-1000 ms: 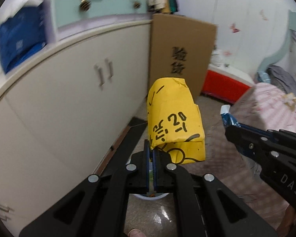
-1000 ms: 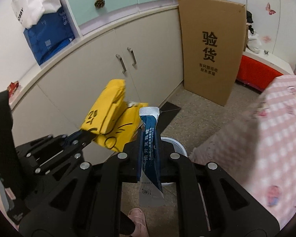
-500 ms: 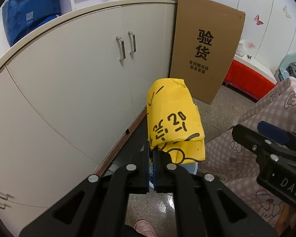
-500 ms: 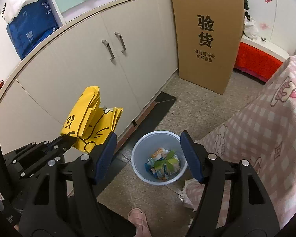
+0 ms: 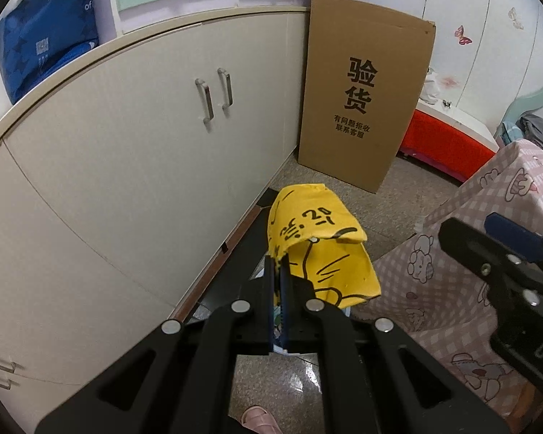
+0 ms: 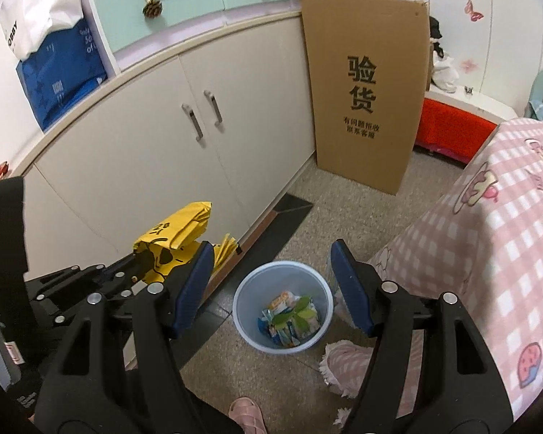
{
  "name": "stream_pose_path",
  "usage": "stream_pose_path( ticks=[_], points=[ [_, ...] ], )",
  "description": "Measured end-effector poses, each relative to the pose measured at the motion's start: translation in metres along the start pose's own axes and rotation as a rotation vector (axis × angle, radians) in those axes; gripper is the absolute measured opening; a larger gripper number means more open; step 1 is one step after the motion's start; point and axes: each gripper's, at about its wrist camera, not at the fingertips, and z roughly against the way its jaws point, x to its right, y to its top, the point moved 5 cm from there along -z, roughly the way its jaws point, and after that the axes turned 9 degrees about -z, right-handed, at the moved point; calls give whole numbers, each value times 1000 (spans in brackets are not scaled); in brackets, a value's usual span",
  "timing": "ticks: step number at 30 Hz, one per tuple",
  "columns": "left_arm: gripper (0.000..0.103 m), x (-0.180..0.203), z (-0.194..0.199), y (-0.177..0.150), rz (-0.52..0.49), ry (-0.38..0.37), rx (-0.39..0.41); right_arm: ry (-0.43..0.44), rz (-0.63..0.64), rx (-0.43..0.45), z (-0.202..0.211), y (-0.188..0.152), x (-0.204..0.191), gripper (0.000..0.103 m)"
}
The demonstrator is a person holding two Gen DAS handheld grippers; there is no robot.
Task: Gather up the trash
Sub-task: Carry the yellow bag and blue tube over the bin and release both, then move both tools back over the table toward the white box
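Left gripper [image 5: 278,264] angled downward, jaws clamped on the yellow wrapper [image 5: 318,242], which is held in the air to the left of the bin. Right gripper [image 6: 271,275] angled downward above the white bin [image 6: 242,311], jaws spread wide, nothing between them. Bin contains wrappers and stands on speckled floor [image 6: 307,209]. Cream cabinet [image 6: 155,152] to left; cardboard box [image 6: 365,90] leaning at far end; pink checked cloth [image 6: 488,238] to right.

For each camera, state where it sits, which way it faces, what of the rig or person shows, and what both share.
Left wrist: on the left gripper, angled down toward the cabinet; its jaws pinch a yellow wrapper; right gripper at right.
Right wrist: on the open right gripper, above the bin; a slippered foot below.
Shared: wrapper, cardboard box, cabinet, checked cloth.
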Motion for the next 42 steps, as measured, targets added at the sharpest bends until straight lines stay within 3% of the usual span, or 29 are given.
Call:
stream_pose_path(
  ticks=[9,12,14,15,16,24,33,42],
  points=[
    [3,14,-3,22,-3,-7,29,-5,-41,64,6,10,11,66],
    [8,16,-5,29,14,-21,36,-6,-61,67,5,11,15,66],
    [25,15,-10,31,26,-16,11,-5,-70,65,5,11,17,67],
    [44,14,-11,31,34,-13,5,-4,-71,65,6,11,17,67],
    [50,14,-10,30,41,-12,13,-5,-70,64,7,10,18,67],
    [55,11,9,27,34,-9,39,-1,-70,78,26,11,14,67],
    [59,19,53,30,26,-17,106,2,-74,135,76,16,23,68],
    [64,76,115,45,-60,-96,209,-48,-91,229,148,24,78,70]
  ],
)
